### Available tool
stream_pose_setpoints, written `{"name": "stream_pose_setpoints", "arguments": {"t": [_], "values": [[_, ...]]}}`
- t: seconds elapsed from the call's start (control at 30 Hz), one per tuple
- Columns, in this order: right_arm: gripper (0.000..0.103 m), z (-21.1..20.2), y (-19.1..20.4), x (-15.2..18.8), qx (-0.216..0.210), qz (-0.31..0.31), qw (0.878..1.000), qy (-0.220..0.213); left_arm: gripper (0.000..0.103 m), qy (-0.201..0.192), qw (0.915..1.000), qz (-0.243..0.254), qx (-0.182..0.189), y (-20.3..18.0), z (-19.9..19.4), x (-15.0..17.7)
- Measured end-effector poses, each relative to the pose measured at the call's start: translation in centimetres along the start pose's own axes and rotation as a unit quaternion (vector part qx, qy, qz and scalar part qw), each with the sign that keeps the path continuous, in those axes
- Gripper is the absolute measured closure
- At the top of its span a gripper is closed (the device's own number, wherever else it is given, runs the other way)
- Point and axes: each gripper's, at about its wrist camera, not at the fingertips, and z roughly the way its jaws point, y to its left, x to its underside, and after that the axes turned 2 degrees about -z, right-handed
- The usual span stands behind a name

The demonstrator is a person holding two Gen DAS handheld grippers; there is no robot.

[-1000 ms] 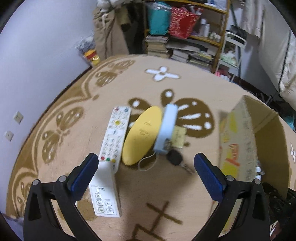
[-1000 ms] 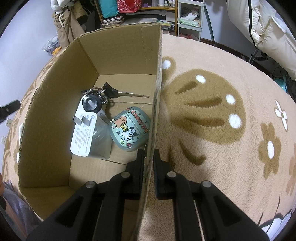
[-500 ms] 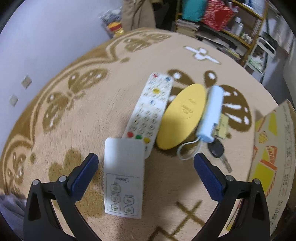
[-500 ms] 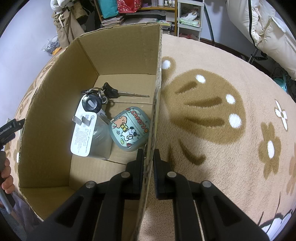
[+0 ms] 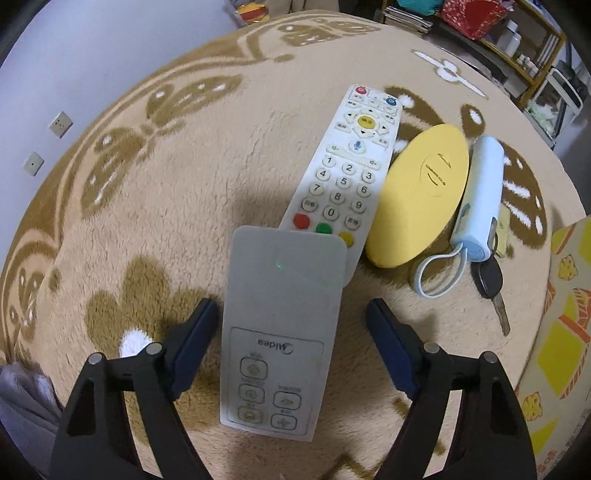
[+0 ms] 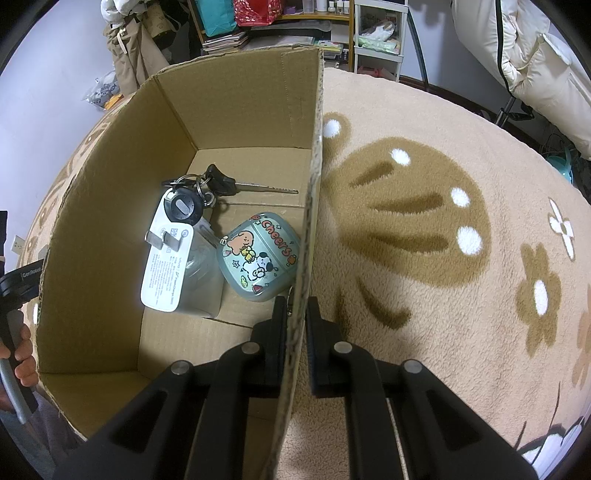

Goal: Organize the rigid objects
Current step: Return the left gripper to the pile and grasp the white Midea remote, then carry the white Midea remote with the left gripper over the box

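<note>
A flat white Midea remote [image 5: 277, 325] lies on the rug between the blue pads of my left gripper [image 5: 291, 321], which stands open around it without touching. Its far end overlaps a long white TV remote [image 5: 345, 166]. To the right lie a yellow oval disc [image 5: 421, 195], a pale blue power bank [image 5: 480, 195] with a cord loop, and a black key [image 5: 489, 282]. My right gripper [image 6: 296, 317] is shut on the right wall of the cardboard box [image 6: 310, 206]. Inside the box rest a key bunch [image 6: 207, 190], a white charger [image 6: 168, 258] and a green cartoon case [image 6: 258, 254].
The box's printed outer side [image 5: 557, 332] stands at the right edge of the left wrist view. A person's hand [image 6: 22, 350] holds the other gripper's handle left of the box. Shelves [image 6: 295, 22] and a white padded coat [image 6: 535, 62] stand beyond the patterned rug [image 6: 443, 258].
My left gripper has swung left and come down over the Midea remote, and its fingers have narrowed around it. The right gripper and the box have not moved.
</note>
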Motion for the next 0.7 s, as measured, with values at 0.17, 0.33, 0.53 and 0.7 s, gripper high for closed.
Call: {"name": "stream_pose_setpoints", "arguments": {"t": [0.17, 0.33, 0.53, 0.7], "values": [[0.092, 0.0, 0.0, 0.0, 0.0, -0.001, 1.0, 0.0, 0.054, -0.001, 0.9999, -0.001, -0.017, 0.2, -0.3, 0.0], [0.092, 0.0, -0.1, 0.0, 0.0, 0.0, 1.0, 0.0, 0.055, -0.003, 0.9999, -0.004, -0.012, 0.2, -0.9, 0.0], [0.092, 0.0, -0.1, 0.0, 0.0, 0.0, 1.0, 0.0, 0.055, -0.028, 0.9991, 0.023, 0.021, -1.0, -3.4, 0.1], [0.092, 0.0, -0.1, 0.0, 0.0, 0.0, 1.0, 0.0, 0.055, -0.063, 0.9959, 0.051, 0.039, -2.7, -6.1, -0.1]]}}
